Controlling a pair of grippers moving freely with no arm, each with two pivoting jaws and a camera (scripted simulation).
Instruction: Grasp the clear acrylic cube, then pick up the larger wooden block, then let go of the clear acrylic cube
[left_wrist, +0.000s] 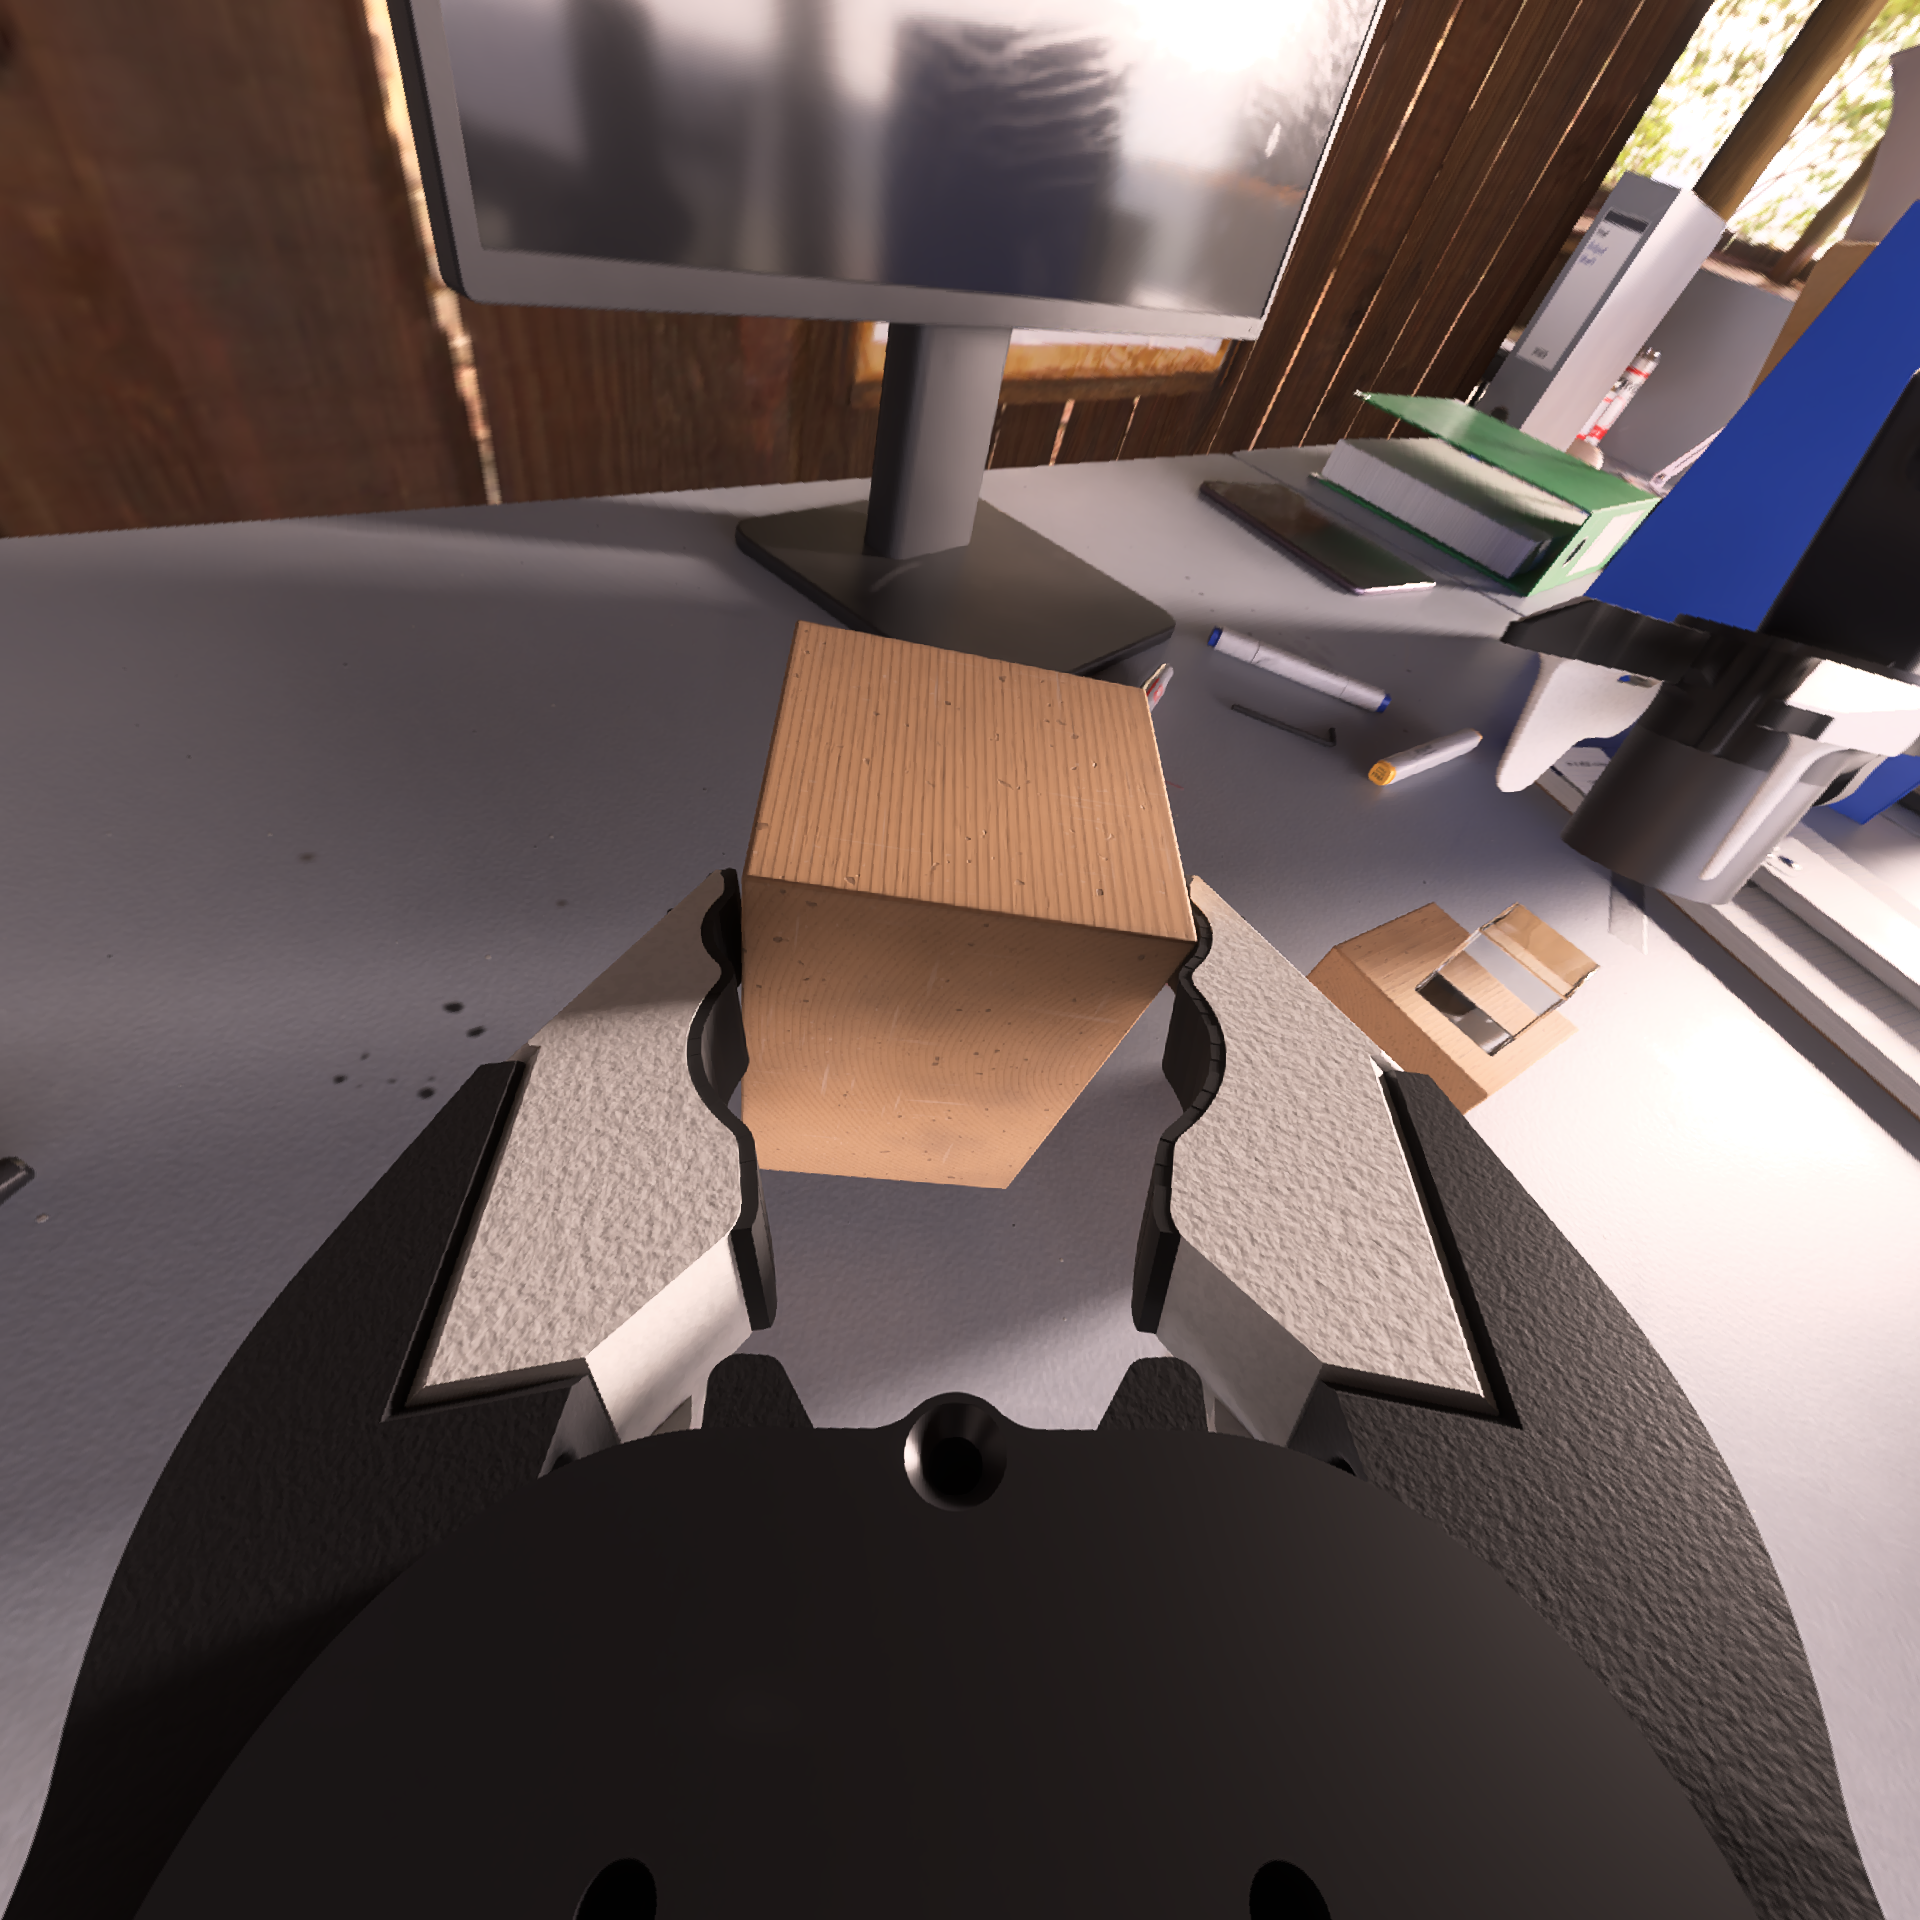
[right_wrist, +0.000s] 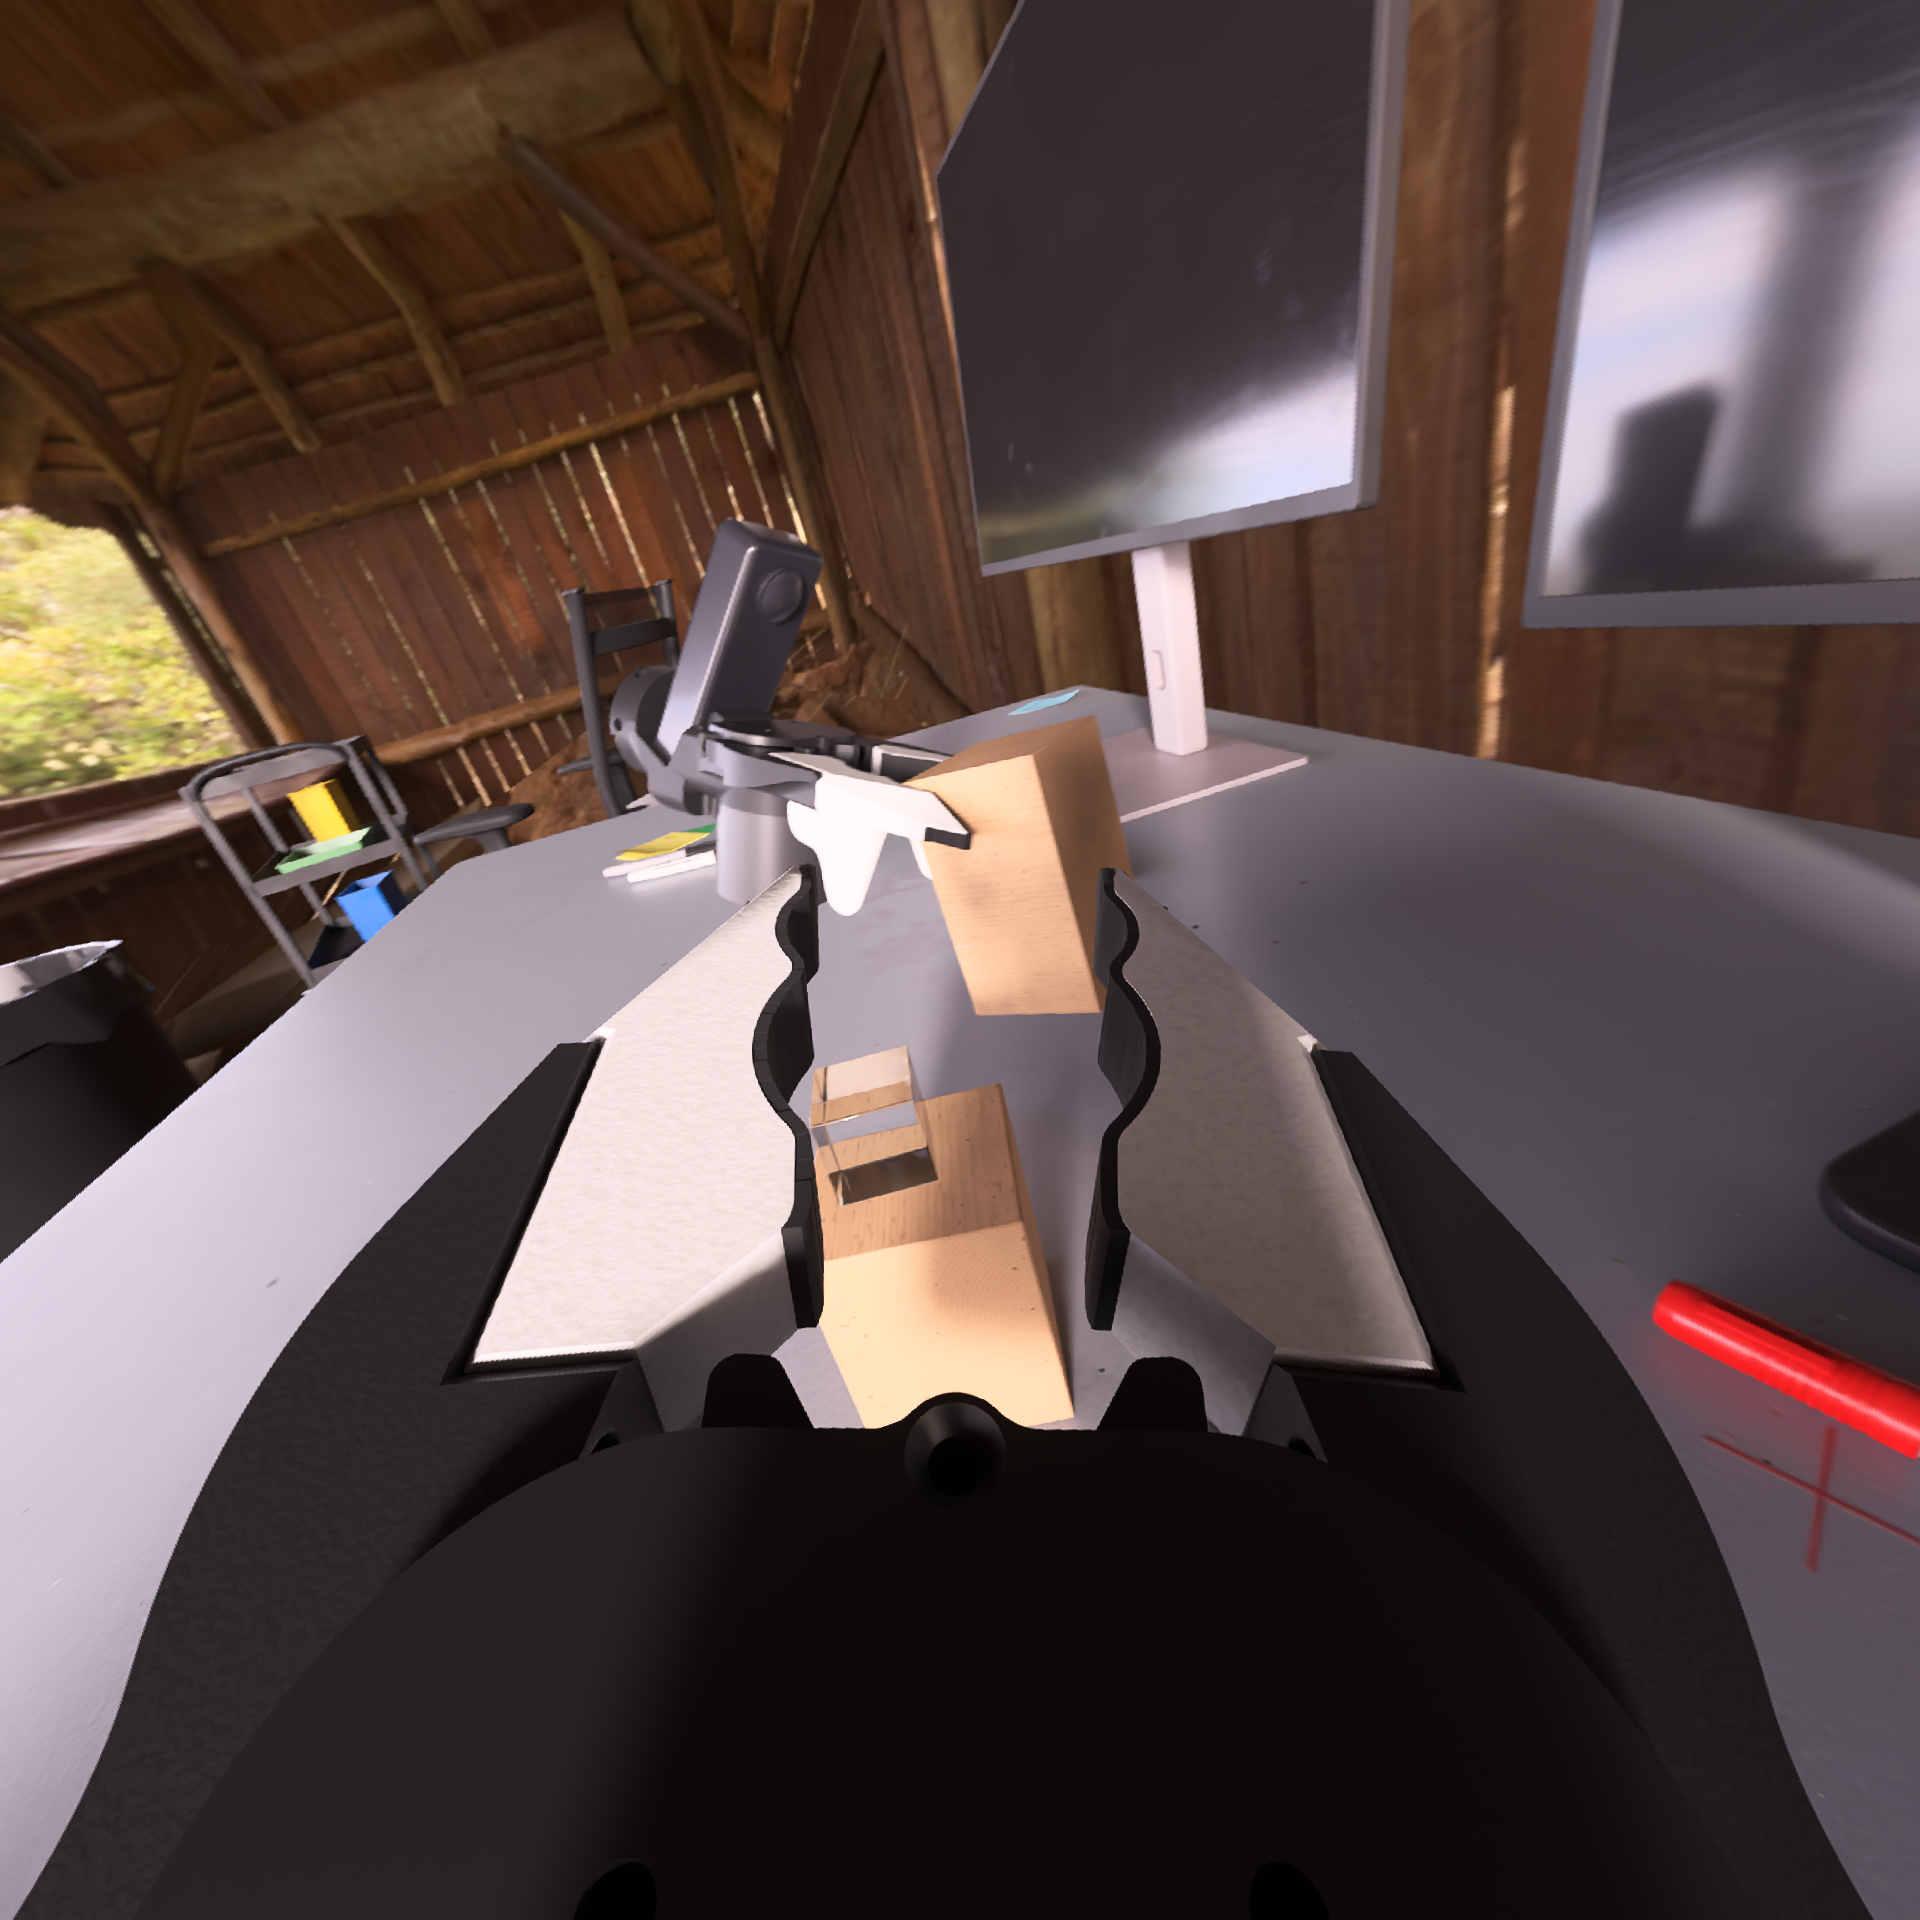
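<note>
My left gripper (left_wrist: 961, 904) is shut on the larger wooden block (left_wrist: 956, 904) and holds it tilted above the grey desk (left_wrist: 312, 779), with a shadow under it. In the right wrist view this gripper (right_wrist: 904, 842) grips the block (right_wrist: 1029, 894) in the air. The clear acrylic cube (right_wrist: 868, 1101) rests on the smaller wooden block (right_wrist: 935, 1257). My right gripper (right_wrist: 956, 894) is open above them; its left pad is close beside the cube and the right pad is well clear. In the left wrist view the cube (left_wrist: 1486, 987) sits on the small block (left_wrist: 1392, 997), below the right gripper (left_wrist: 1621, 821).
A monitor (left_wrist: 883, 156) on a dark stand base (left_wrist: 956, 582) is behind the big block. Markers (left_wrist: 1299, 670) and a green box of books (left_wrist: 1475, 499) lie at the back right. A red marker (right_wrist: 1787, 1361) lies right of my right gripper. A second monitor (right_wrist: 1164, 281) stands behind.
</note>
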